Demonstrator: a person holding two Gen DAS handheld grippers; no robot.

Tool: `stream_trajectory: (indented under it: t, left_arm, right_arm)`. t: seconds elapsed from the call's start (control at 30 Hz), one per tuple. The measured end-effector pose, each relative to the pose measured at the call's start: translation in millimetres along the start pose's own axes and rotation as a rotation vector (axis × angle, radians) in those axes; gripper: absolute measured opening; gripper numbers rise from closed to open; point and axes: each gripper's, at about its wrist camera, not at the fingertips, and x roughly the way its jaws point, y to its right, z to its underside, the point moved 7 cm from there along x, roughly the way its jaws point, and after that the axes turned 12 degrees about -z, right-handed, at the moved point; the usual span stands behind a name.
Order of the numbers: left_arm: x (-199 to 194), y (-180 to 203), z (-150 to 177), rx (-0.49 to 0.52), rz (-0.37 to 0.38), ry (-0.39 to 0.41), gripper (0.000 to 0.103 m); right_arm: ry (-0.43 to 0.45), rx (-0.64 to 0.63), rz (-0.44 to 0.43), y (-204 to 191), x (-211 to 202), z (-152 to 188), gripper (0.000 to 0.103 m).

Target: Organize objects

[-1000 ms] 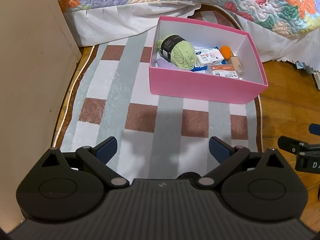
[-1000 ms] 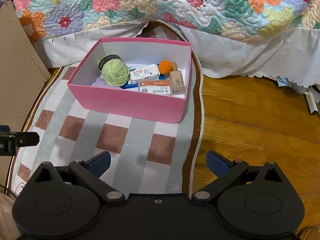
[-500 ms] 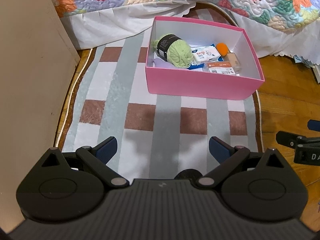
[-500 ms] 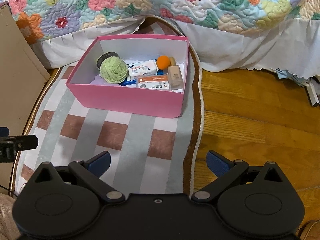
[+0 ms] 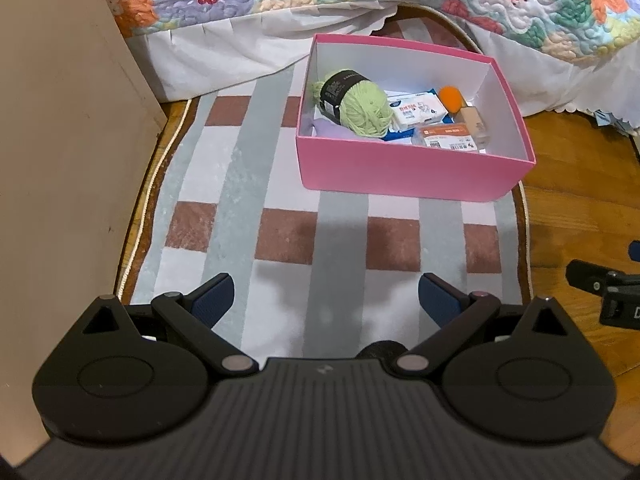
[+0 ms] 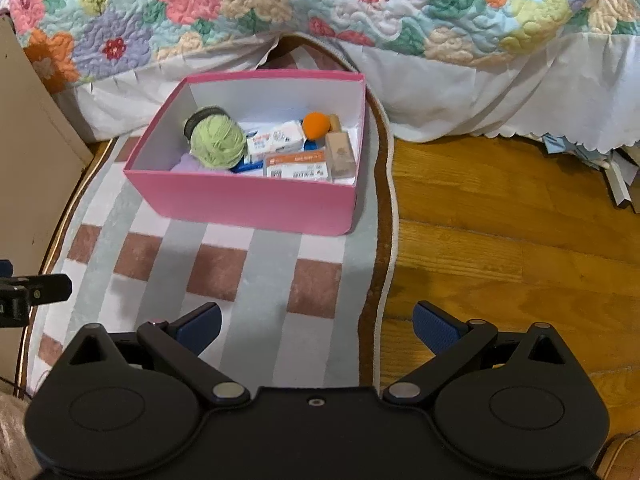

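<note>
We find the pink box (image 5: pixel 404 174) ahead of both sets of fingers, holding a green yarn ball (image 5: pixel 362 110), white packets (image 5: pixel 418 110), an orange sponge (image 6: pixel 316 126) and a foundation bottle (image 6: pixel 340 154). It sits on a checked rug (image 5: pixel 280 216) beside the quilted bed (image 6: pixel 320 12). Left gripper (image 5: pixel 326 294) and right gripper (image 6: pixel 316 322) hover above the rug, fingers spread, empty.

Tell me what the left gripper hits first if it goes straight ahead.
Likely the rug: the open left gripper points down at bare rug short of the pink box. Depth is unclear.
</note>
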Motion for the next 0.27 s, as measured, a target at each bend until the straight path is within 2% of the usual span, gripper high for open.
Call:
stream_trajectory:
  t: [0.27]
  left_arm:
    - [-0.4,-0.8,-1.6,0.007,0.004,0.001,0.103]
  right_arm:
    - [-0.002,-0.006,-0.003,1.1,-0.2,-0.7,0.103]
